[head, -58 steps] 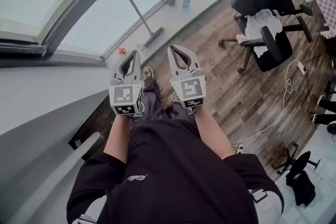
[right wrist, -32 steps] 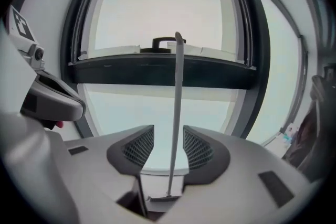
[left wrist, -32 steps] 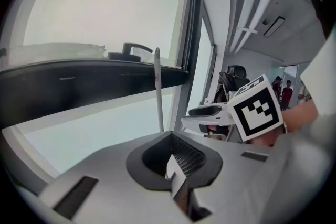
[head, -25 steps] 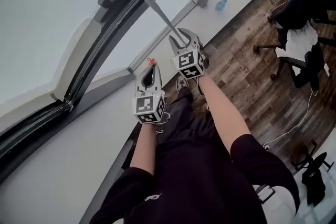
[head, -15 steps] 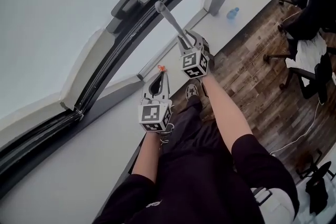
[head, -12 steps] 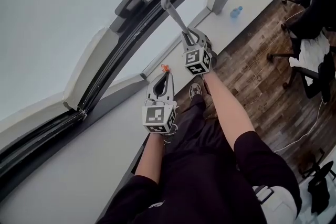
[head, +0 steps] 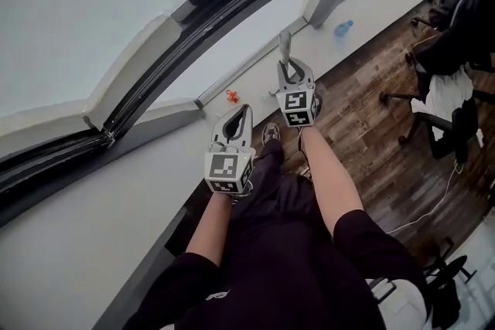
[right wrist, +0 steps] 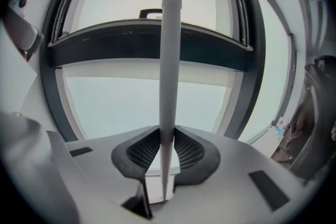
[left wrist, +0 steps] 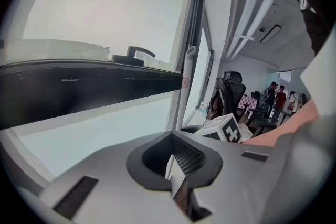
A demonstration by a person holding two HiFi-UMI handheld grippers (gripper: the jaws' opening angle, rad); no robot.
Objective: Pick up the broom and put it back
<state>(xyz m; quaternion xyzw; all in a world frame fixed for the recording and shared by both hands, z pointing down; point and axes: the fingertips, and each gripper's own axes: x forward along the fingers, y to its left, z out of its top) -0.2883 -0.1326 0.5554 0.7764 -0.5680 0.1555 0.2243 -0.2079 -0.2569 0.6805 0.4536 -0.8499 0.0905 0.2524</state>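
Observation:
The broom shows only as its grey handle point(head: 285, 45), which rises in front of the window. In the right gripper view the handle point(right wrist: 169, 60) runs straight up between the jaws. My right gripper point(head: 288, 64) is closing, and both pads of the right gripper point(right wrist: 167, 152) press on the handle. The broom's head is hidden. My left gripper point(head: 240, 112) hangs lower and to the left, apart from the handle, shut with nothing in it. In the left gripper view the left gripper point(left wrist: 173, 157) looks past the handle point(left wrist: 187, 78) at the right gripper's marker cube point(left wrist: 226, 128).
A large curved window with a dark frame point(head: 193, 27) and a white sill point(head: 255, 66) fills the left. On the sill lie a blue bottle point(head: 343, 28) and a small orange thing point(head: 231, 96). An office chair with clothes point(head: 452, 89) stands on the wooden floor point(head: 371, 143) at right.
My right gripper has reached the broom handle and closed its jaws round it. The handle now stands more upright. The left gripper stays low at the left.

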